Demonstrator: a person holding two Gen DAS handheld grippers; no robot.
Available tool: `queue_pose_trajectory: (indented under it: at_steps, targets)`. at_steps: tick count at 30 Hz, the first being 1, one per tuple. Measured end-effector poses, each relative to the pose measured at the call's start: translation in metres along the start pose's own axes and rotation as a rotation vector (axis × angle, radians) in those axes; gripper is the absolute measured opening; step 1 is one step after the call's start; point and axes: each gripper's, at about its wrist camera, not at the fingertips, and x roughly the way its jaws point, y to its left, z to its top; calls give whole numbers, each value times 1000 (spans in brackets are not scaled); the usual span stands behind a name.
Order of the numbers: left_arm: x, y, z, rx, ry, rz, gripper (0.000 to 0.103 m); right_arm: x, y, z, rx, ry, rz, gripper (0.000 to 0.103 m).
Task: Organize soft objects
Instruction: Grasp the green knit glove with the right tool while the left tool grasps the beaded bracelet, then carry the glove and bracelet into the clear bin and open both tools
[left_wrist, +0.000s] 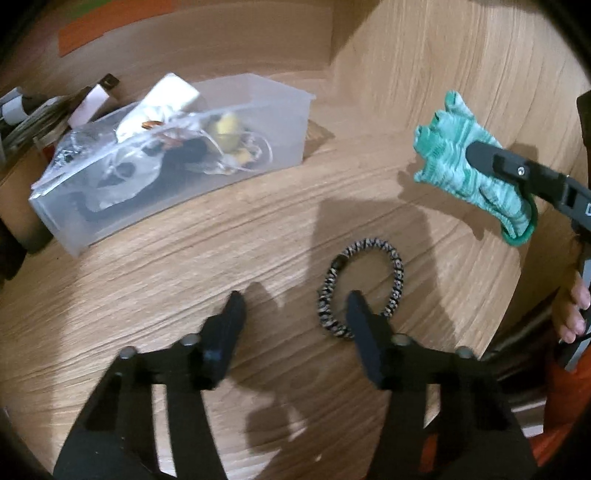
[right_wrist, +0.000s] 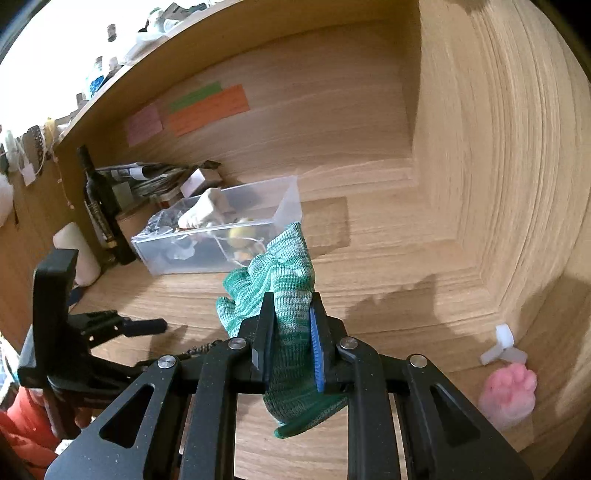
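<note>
My right gripper (right_wrist: 291, 310) is shut on a green knitted glove (right_wrist: 277, 280) and holds it above the wooden desk; the glove (left_wrist: 465, 166) also shows in the left wrist view, at the right. My left gripper (left_wrist: 295, 299) is open and empty, low over the desk. A black-and-white braided hair tie (left_wrist: 364, 286) lies on the desk, with my right fingertip over its near edge. A clear plastic box (left_wrist: 236, 162) (right_wrist: 221, 236) holding mixed small items stands at the back left.
A pink paw-shaped squishy toy (right_wrist: 508, 391) and a white plastic piece (right_wrist: 504, 347) sit at the right by the side wall. A dark bottle (right_wrist: 99, 210), a white cylinder (right_wrist: 79, 251) and stacked papers (right_wrist: 155, 177) stand behind the box. Coloured notes (right_wrist: 207, 109) are stuck on the back wall.
</note>
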Motion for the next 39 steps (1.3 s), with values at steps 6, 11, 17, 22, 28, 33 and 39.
queue_pose_trajectory:
  at_steps: [6, 11, 17, 22, 28, 33, 39]
  targets:
    - [-1, -2, 1, 20, -18, 12, 10, 1, 3, -1, -12, 0, 21, 15]
    - [-5, 3, 1, 26, -41, 27, 8, 3, 9, 2, -27, -10, 42, 15]
    - [-32, 30, 16, -16, -128, 58, 8, 8, 20, 16, -58, -40, 53, 15]
    - [-65, 61, 34, -68, -228, 127, 8, 13, 28, 35, -75, -74, 56, 15]
    - [-88, 91, 60, -123, -325, 192, 8, 22, 43, 62, -108, -116, 74, 15]
    - [-92, 119, 79, -183, -359, 194, 8, 39, 54, 81, -133, -121, 76, 15]
    - [-65, 151, 92, -249, -318, 219, 8, 76, 59, 96, -135, -71, 97, 15]
